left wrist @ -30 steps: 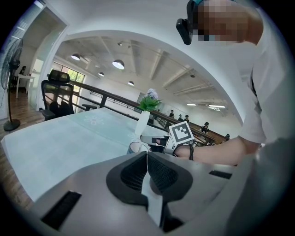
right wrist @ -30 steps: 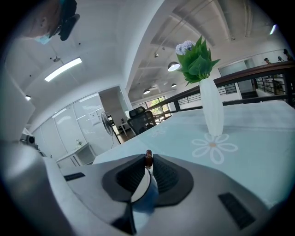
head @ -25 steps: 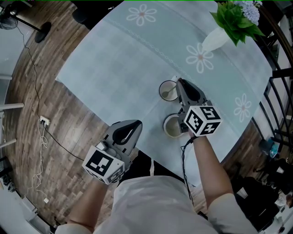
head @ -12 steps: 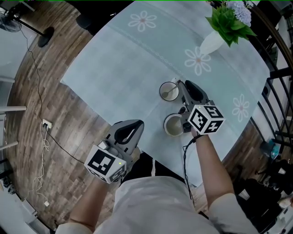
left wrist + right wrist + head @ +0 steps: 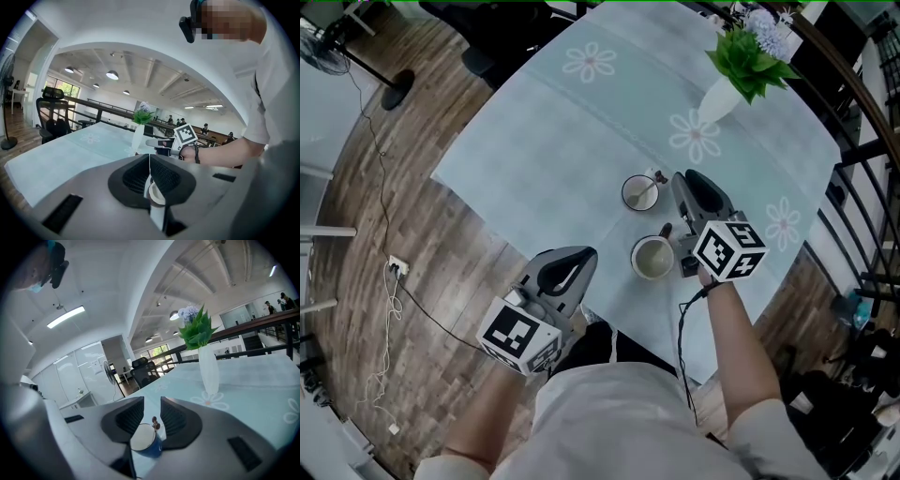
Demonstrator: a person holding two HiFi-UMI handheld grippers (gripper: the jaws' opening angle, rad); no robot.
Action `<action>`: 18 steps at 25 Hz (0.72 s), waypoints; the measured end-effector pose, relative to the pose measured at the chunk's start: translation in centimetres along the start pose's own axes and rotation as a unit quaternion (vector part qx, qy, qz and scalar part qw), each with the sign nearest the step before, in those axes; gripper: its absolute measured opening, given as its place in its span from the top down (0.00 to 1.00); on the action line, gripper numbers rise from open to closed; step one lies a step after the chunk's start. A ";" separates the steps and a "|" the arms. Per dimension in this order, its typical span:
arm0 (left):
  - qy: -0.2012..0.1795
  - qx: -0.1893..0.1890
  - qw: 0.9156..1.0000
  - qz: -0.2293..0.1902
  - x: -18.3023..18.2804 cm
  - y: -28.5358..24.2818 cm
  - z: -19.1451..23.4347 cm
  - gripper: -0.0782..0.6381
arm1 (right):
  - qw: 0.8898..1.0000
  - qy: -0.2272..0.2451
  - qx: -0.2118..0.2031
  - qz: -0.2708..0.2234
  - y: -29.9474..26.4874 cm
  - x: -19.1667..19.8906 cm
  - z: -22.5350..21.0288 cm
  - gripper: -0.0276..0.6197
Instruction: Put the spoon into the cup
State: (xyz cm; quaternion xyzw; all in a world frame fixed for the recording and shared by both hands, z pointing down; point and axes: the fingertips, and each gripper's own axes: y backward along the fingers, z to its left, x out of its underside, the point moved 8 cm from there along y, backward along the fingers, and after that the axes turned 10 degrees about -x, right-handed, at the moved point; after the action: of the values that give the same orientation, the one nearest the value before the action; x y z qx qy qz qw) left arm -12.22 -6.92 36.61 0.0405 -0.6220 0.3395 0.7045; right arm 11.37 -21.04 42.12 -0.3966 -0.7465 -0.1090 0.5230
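Pale flower-print tabletop (image 5: 544, 141) fills the head view, wood floor (image 5: 384, 216) beyond its edge from 7 to 10 o'clock. A white vase (image 5: 715, 100) of greenery stands at 1 o'clock.

The right hand-held gripper (image 5: 686, 178) hangs over the tabletop at 3 o'clock of the cup (image 5: 623, 192), released. In its own view the hand-held gripper (image 5: 152, 401) has its jaws standing apart with nothing gripped. A blue cup (image 5: 149, 449) shows low through the gap; which of the two cups it is cannot be told.

The left hand-held gripper (image 5: 579, 255) is off the tabletop at 7 o'clock, over the floor. Seen in its own view, the hand-held gripper (image 5: 150, 157) is clenched on nothing.

The spoon (image 5: 643, 194) lies inside the cup, handle leaning over the rim toward 2 o'clock. The near cup (image 5: 635, 258) sits just beside it at 5 o'clock.
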 end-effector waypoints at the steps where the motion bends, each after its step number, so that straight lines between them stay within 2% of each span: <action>1: -0.002 0.001 1.000 -0.003 -0.2 0.1 -0.2 0.86 | 1.000 0.002 0.000 -0.001 0.4 -0.3 0.1 0.79; 18: -0.028 0.011 0.999 -0.045 -3.6 3.1 -2.6 0.86 | 0.999 0.013 -0.028 -0.025 7.2 -2.5 5.4 0.81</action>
State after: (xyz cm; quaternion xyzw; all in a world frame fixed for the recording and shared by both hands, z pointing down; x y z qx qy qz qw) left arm -11.61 -4.80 31.65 0.0859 -0.6353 0.3128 0.7008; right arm 13.04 -14.35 35.79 -0.3910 -0.7458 -0.1484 0.5185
